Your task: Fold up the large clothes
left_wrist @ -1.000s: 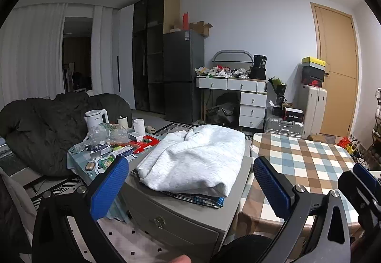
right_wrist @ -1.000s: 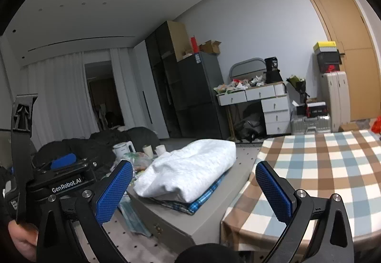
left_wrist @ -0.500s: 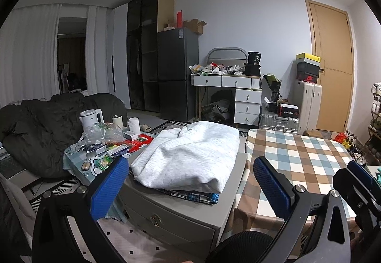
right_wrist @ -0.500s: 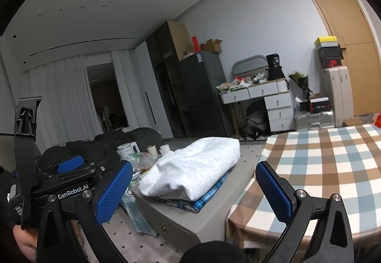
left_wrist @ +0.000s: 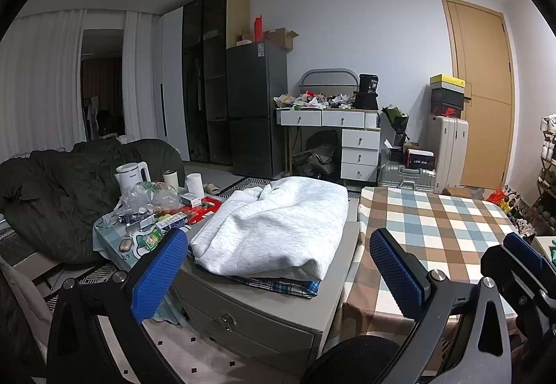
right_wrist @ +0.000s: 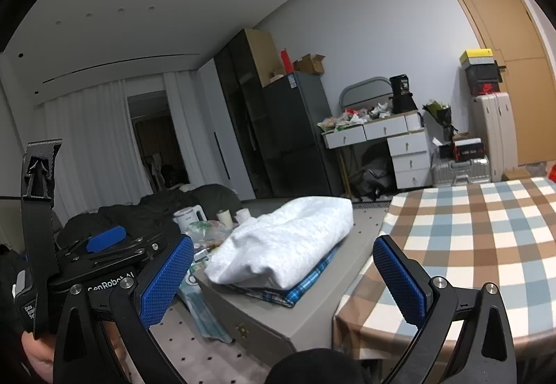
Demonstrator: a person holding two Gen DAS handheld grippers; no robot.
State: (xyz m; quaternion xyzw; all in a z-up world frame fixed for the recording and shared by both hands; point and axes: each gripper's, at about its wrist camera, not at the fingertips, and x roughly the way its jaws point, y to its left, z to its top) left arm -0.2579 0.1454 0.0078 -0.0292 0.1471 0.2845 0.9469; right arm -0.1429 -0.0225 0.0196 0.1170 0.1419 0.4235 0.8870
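A folded light grey garment [left_wrist: 274, 227] [right_wrist: 285, 241] lies on a folded blue plaid one [left_wrist: 278, 285] [right_wrist: 305, 283], both on a grey drawer chest [left_wrist: 260, 311] [right_wrist: 312, 311]. My left gripper [left_wrist: 278, 272] is held open in the air in front of the pile, nothing between its blue pads [left_wrist: 158, 276]. My right gripper [right_wrist: 283, 279] is open too and holds nothing. In the right wrist view the left gripper's body [right_wrist: 90, 266] shows at the lower left. The table with the checked cloth [left_wrist: 441, 238] [right_wrist: 479, 245] lies to the right of the chest.
A low table [left_wrist: 146, 224] crowded with a kettle, cups and packets stands left of the chest, beside a dark sofa [left_wrist: 59, 196]. A black fridge [left_wrist: 255, 109], a white desk with drawers [left_wrist: 347, 140], suitcases [left_wrist: 446, 147] and a wooden door [left_wrist: 483, 95] line the far wall.
Both cameras shifted slightly, the view drifting a little back and left of the pile. Both grippers stay open and empty. The clothes have not moved.
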